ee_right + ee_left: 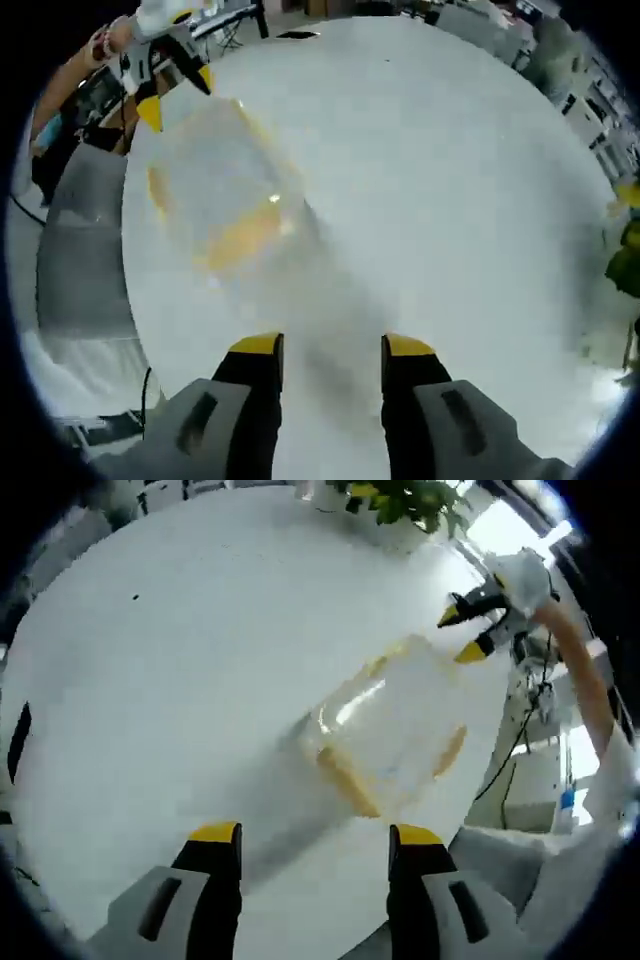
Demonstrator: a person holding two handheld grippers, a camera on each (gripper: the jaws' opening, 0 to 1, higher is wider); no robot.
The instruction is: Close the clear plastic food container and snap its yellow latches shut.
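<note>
The clear plastic container (pixel 392 728) with yellow latches (pixel 348 780) rests on the white round table (pixel 180 660), blurred by motion; I cannot tell how its lid sits. My left gripper (pixel 315 835) hovers open short of it, holding nothing. Beyond the container's far end is my right gripper (pixel 466 630), its yellow tips apart. In the right gripper view the container (pixel 215 190) lies ahead and to the left on the table (pixel 450 180). My right gripper (pixel 332 346) is open and apart from it. The left gripper (pixel 172 92) sits past the container, also open.
A leafy plant (pixel 400 500) stands at the table's far edge. The container lies near the table rim (pixel 480 780), with cables and white furniture (pixel 535 770) beyond. A grey chair-like shape (pixel 85 230) sits off the table edge. A person's arm (pixel 580 670) holds the right gripper.
</note>
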